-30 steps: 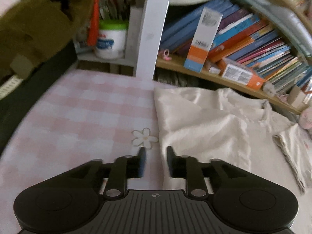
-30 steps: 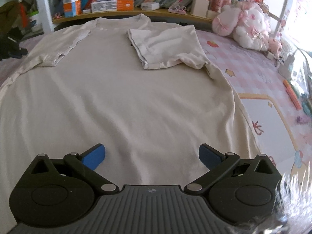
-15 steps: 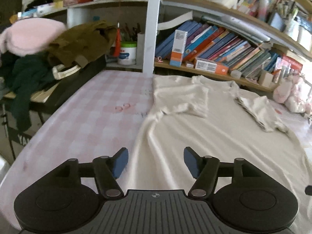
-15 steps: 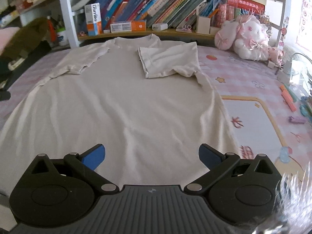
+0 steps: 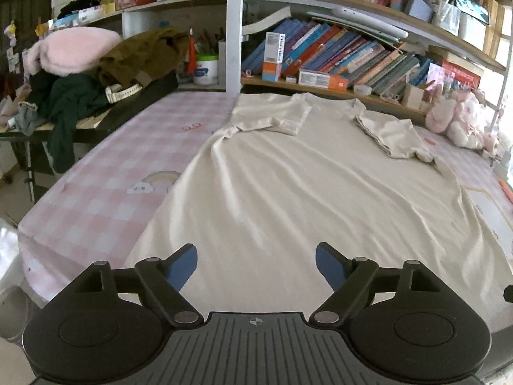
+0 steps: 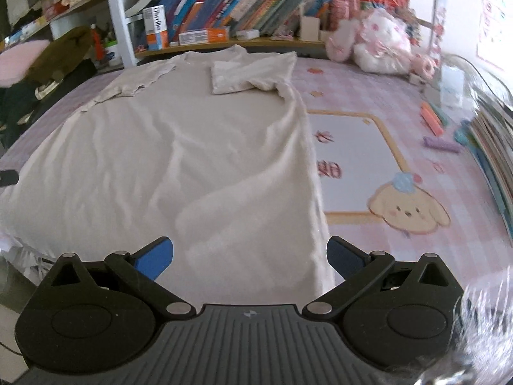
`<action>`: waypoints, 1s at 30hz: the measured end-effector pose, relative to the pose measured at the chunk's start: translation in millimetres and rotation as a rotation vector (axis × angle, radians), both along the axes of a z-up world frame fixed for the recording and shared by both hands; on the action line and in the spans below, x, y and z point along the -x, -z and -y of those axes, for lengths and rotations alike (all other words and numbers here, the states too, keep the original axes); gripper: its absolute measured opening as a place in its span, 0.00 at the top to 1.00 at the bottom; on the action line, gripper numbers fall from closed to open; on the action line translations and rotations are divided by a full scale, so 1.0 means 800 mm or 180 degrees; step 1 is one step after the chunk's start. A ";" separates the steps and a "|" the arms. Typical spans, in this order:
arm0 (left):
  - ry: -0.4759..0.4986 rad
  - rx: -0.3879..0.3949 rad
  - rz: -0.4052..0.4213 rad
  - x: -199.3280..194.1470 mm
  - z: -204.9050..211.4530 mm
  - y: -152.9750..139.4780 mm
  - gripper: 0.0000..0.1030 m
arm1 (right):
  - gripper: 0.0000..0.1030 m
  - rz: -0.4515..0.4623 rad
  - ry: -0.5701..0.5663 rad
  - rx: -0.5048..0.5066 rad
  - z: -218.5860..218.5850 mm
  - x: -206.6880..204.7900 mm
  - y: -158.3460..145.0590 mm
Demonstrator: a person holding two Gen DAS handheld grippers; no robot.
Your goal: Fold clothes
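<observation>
A cream T-shirt [image 5: 304, 186] lies flat on the pink checked table [image 5: 105, 173], collar toward the bookshelf, both sleeves folded inward onto its body. It also shows in the right wrist view [image 6: 179, 160]. My left gripper [image 5: 256, 266] is open and empty, held above the shirt's near hem on its left half. My right gripper [image 6: 250, 256] is open and empty, above the near hem by the shirt's right edge.
A bookshelf with books [image 5: 352, 61] runs along the table's far side. Piled clothes [image 5: 96, 70] lie at the far left. Plush toys [image 6: 378, 45] sit at the far right. A whiteboard mat [image 6: 356, 166], pens [image 6: 436, 125] and stacked books [image 6: 493, 154] lie to the right.
My left gripper has opened wide and pulled back from the far left sleeve to the near hem. My right gripper has drawn back and right toward the near hem, still open.
</observation>
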State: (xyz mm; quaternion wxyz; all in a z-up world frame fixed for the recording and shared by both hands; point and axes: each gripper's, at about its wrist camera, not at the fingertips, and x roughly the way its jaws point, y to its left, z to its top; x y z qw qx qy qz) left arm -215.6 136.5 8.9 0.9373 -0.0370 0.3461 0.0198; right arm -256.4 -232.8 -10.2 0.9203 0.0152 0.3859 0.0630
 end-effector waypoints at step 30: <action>0.0042 0.0293 -0.0306 0.026 -0.050 0.027 0.12 | 0.00 -0.0181 0.0145 -0.0100 -0.028 0.011 0.000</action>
